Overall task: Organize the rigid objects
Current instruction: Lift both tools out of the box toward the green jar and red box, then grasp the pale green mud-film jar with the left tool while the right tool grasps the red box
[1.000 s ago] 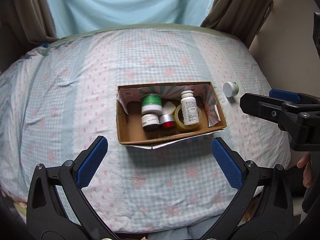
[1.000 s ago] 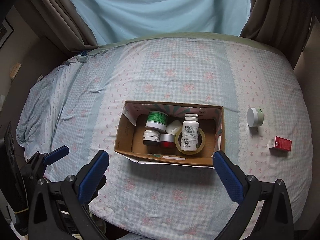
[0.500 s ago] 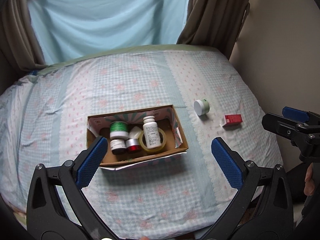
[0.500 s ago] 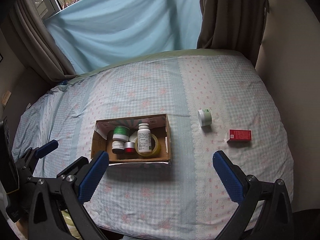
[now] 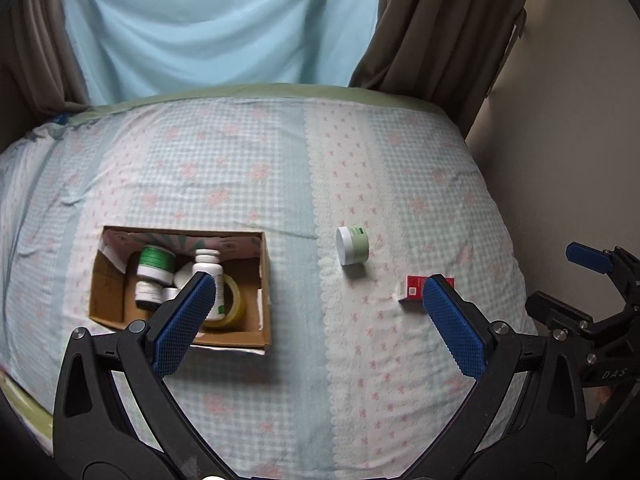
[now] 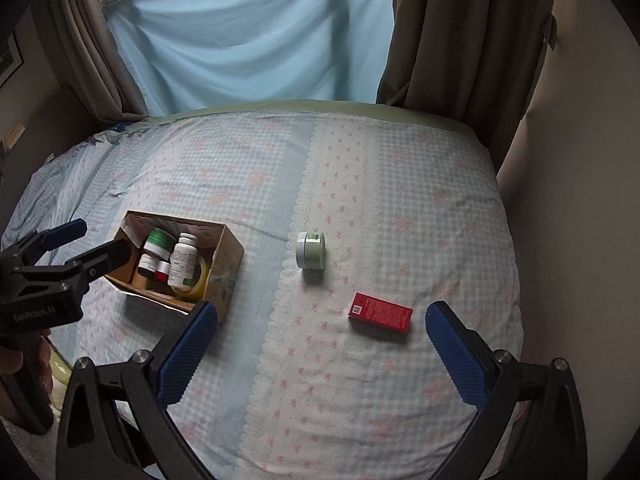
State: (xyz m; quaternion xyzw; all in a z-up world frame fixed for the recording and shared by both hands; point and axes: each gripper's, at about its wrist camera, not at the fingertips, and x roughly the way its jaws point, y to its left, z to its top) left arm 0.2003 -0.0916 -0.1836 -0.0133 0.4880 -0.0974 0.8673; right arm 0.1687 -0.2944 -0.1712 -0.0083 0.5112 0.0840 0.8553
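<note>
**Two items left outside the box**

Jar (image 6: 311, 251) on its side and red carton (image 6: 381, 312) lie on the bed (image 6: 400, 200), right of the box (image 6: 224, 264). Your right gripper (image 6: 320, 344) is wide, empty, nearest the carton; left gripper (image 5: 316, 308) wide too. Next, I'd judge: drop onto the carton, pinch its long sides.

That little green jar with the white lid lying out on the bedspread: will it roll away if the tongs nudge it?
Probably. The green jar lies on its side, round wall on the bedspread, so a nudge across its axis could roll it, though the soft cloth may slow it. It looks rigid and small, likely light. Gripping lid to base seems safer than across the curved, possibly slippery wall.
</note>
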